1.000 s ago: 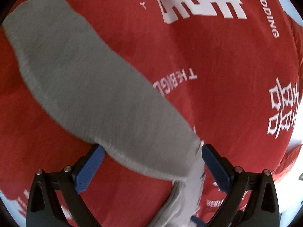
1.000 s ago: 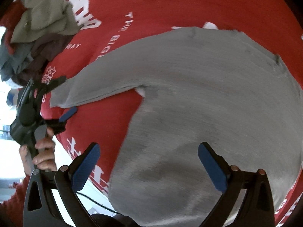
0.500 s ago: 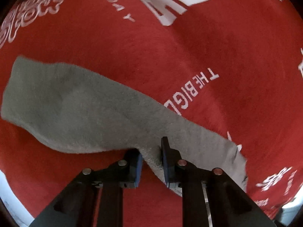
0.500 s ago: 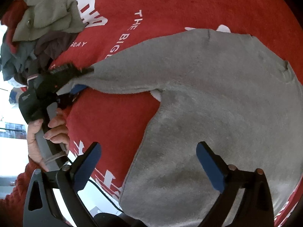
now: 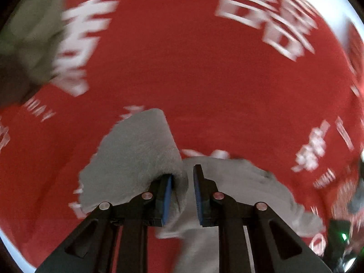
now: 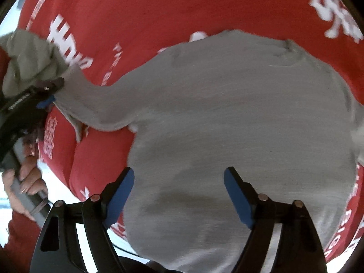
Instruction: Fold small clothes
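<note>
A small grey long-sleeved top (image 6: pixel 227 113) lies spread on the red printed cloth (image 6: pixel 159 11). My left gripper (image 5: pixel 183 182) is shut on the grey sleeve (image 5: pixel 141 159), which drapes over its left finger and hangs lifted off the cloth. In the right wrist view the left gripper (image 6: pixel 49 96) holds that sleeve's end (image 6: pixel 91 100) at the left. My right gripper (image 6: pixel 178 186) is open and empty, hovering over the lower body of the top.
A pile of olive, dark and red clothes (image 6: pixel 27 61) sits at the left of the cloth, also seen blurred in the left wrist view (image 5: pixel 25 45). The cloth's edge and a pale floor (image 6: pixel 6 195) show at lower left.
My left gripper closed on the grey sleeve and has lifted and swung it, blurring the view. My right gripper stayed open and shifted further over the top.
</note>
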`<state>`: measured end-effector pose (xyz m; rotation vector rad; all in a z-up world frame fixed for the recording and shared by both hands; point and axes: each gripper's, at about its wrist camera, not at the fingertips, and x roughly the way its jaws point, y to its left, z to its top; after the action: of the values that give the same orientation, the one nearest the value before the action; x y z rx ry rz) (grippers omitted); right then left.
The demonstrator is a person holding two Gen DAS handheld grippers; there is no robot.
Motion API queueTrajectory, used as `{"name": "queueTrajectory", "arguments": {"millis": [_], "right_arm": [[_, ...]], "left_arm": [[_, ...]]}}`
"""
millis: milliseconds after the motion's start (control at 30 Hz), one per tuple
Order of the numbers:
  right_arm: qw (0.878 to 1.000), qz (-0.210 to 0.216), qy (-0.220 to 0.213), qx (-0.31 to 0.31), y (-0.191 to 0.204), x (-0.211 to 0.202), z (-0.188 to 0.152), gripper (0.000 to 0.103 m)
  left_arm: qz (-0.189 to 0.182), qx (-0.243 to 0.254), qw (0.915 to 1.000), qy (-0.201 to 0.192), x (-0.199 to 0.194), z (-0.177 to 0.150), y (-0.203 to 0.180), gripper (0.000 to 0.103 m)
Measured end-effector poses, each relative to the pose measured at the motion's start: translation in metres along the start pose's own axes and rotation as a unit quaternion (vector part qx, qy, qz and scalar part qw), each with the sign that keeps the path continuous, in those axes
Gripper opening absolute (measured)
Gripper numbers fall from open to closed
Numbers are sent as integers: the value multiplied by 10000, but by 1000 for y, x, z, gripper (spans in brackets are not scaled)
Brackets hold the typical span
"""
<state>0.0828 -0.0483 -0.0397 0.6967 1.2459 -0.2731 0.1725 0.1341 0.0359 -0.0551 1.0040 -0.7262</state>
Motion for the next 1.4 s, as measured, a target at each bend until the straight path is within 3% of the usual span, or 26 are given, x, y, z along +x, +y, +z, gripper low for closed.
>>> {"name": "queueTrajectory", "arguments": {"millis": [167, 300, 467, 567, 600, 633, 667, 733, 900, 1067, 1233, 1300, 1367, 1400], "right_arm": [[9981, -143, -220, 558, -61, -23, 8, 84], [9941, -264, -305, 1011, -114, -34, 3, 84], [9892, -344, -146, 1416, -162, -25, -8, 84], [9906, -413, -146, 1294, -165, -21, -6, 84], [9919, -441, -171, 1178, -160, -23, -1, 84], [9937, -455, -219, 997, -154, -26, 7, 84], [9955, -456, -277, 783, -144, -28, 16, 84], [9979, -419, -403, 291, -118, -33, 36, 84], [9912, -76, -572, -1187, -25, -16, 86, 84], [9663, -59, -283, -2557, 68, 51, 110, 84], [9516, -475, 58, -3035, 95, 112, 117, 84], [9435, -987, -21, -3163, 98, 126, 119, 76], [9474, -1136, -111, -2989, 92, 124, 125, 25], [9528, -1049, -184, -2842, 85, 117, 127, 20]], "left_arm": [[-553, 696, 9949, 475, 40, -22, -93, 20], [-528, 1176, 9852, 1133, 96, -64, -147, 20], [-1, 1568, 9751, 1570, 126, -96, -160, 20], [194, 1459, 9754, 1641, 112, -95, -145, 23], [282, 1431, 9766, 1581, 103, -92, -139, 32], [415, 1367, 9787, 1473, 90, -89, -130, 65], [607, 1272, 9813, 1307, 77, -83, -119, 91], [1143, 1061, 9842, 840, 51, -74, -93, 92], [1974, 635, 9722, 1092, 47, -74, -23, 92], [1910, 135, 9729, 1299, 67, -89, 1, 92], [1790, -164, 9743, 1361, 78, -96, 6, 92], [1790, -146, 9743, 1363, 81, -97, 5, 92], [1797, -122, 9741, 1364, 82, -95, 4, 92], [1807, -129, 9738, 1374, 82, -95, 4, 92]]}}
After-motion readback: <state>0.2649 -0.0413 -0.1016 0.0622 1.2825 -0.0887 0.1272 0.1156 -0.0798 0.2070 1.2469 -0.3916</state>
